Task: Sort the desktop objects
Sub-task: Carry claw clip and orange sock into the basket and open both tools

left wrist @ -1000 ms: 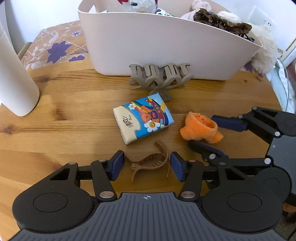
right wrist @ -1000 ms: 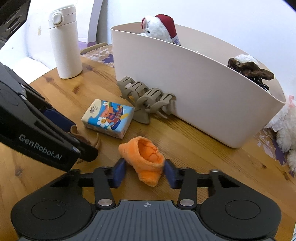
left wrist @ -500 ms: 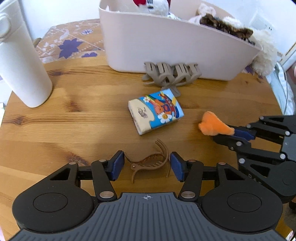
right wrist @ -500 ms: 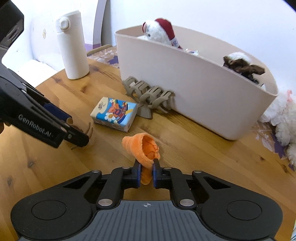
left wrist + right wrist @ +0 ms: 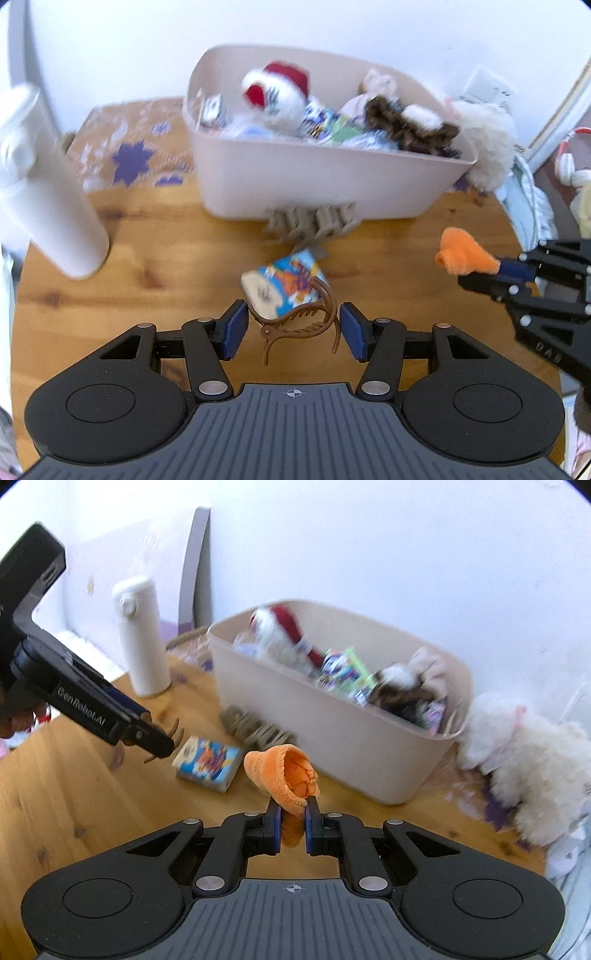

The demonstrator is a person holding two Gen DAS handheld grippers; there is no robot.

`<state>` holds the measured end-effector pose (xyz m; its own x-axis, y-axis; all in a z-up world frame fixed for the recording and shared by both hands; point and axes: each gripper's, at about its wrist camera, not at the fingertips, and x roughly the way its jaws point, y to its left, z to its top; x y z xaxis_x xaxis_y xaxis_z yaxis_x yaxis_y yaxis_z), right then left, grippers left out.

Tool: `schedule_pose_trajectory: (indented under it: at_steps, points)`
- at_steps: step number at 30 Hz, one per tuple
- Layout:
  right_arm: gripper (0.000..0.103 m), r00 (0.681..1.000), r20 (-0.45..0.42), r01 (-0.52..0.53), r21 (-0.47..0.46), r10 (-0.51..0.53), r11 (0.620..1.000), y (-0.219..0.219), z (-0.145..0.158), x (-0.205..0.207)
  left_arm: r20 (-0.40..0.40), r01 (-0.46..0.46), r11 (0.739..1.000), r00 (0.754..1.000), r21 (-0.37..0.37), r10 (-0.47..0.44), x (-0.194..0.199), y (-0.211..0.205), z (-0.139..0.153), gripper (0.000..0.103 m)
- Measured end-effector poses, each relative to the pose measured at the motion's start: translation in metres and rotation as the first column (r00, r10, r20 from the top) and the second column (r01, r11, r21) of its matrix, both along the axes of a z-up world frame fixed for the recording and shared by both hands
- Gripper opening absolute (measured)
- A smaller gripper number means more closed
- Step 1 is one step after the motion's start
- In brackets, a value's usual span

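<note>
A brown hair claw clip (image 5: 284, 328) hangs above the wooden table (image 5: 147, 266), and my left gripper (image 5: 293, 323) is shut on it. In the right wrist view the clip's teeth (image 5: 176, 732) stick out at the tip of the left gripper (image 5: 162, 744). My right gripper (image 5: 293, 825) is shut on a small orange plush piece (image 5: 284, 771) and holds it off the table. From the left wrist that orange piece (image 5: 461, 254) shows at the right, in front of the right gripper (image 5: 506, 267). A beige bin (image 5: 314, 184) full of toys stands behind both.
A cartoon tissue pack (image 5: 280, 288) and a large grey claw clip (image 5: 310, 221) lie on the table before the bin (image 5: 332, 738). A white bottle (image 5: 44, 184) stands at the left. A white plush toy (image 5: 524, 760) sits right of the bin, a patterned cloth (image 5: 125, 155) behind.
The right gripper shut on the orange piece and lifted it. The left gripper rose with the brown clip between its pads. The bin's inside has come into view.
</note>
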<state>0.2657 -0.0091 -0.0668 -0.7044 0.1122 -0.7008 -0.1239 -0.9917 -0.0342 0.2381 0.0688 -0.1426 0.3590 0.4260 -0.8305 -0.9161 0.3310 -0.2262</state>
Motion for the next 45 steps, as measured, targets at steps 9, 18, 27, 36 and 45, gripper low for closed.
schedule_pose_trajectory:
  at_steps: [9, 18, 27, 36, 45]
  points:
    - [0.012, 0.991, -0.111, 0.08, 0.038, -0.075, 0.996, 0.033, 0.044, -0.009, 0.005, 0.045, 0.992, 0.999, 0.117, -0.046, 0.016, 0.024, 0.042, 0.056]
    - [0.012, 0.985, -0.149, 0.106, 0.113, -0.088, 0.988, 0.052, 0.067, -0.04, -0.01, 0.059, 0.972, 0.998, 0.226, -0.058, 0.039, 0.067, 0.079, 0.056]
    - [0.012, 0.976, -0.129, 0.188, 0.102, -0.174, 0.977, 0.067, 0.054, -0.083, 0.039, 0.015, 0.977, 0.999, 0.212, -0.024, 0.063, 0.103, 0.086, 0.056]
    - [0.013, 0.969, -0.048, 0.245, 0.084, -0.241, 0.966, 0.084, 0.028, -0.118, -0.021, 0.03, 0.977, 0.999, 0.212, -0.026, 0.091, 0.127, 0.073, 0.056]
    - [0.031, 0.962, 0.005, 0.273, 0.069, -0.274, 0.959, 0.087, 0.009, -0.129, -0.085, 0.077, 0.975, 0.995, 0.209, -0.061, 0.096, 0.131, 0.055, 0.056]
